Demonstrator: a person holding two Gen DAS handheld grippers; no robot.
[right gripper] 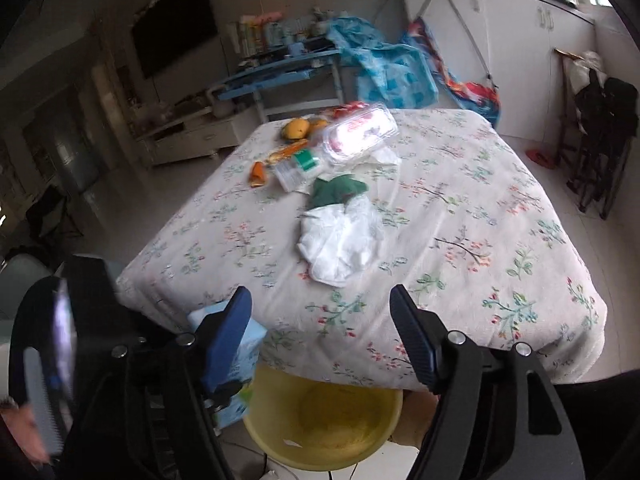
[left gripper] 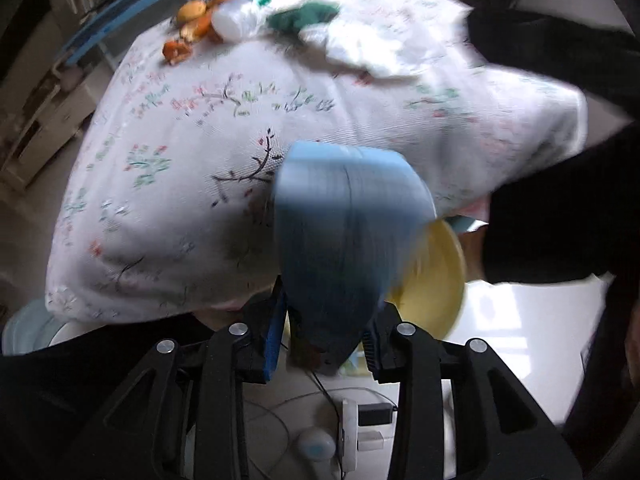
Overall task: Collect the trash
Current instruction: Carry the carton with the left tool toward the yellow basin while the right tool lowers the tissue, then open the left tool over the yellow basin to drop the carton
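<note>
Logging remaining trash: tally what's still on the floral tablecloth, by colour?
White: 1, crumpled white plastic bag
Green: 1, dark green crumpled wrapper
Clear: 2, clear plastic bottle with green label; clear plastic clamshell box
Orange: 3, orange peel scrap; long orange wrapper; yellow-orange fruit
Total: 7

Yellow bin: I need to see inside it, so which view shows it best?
The right wrist view: the yellow bin shows its open interior below the table edge. In the left wrist view, the blue box covers most of it.

One yellow basin (right gripper: 320, 432), one blue carton (left gripper: 344, 240), one clamshell box (right gripper: 360, 132), one bottle (right gripper: 298, 170).
</note>
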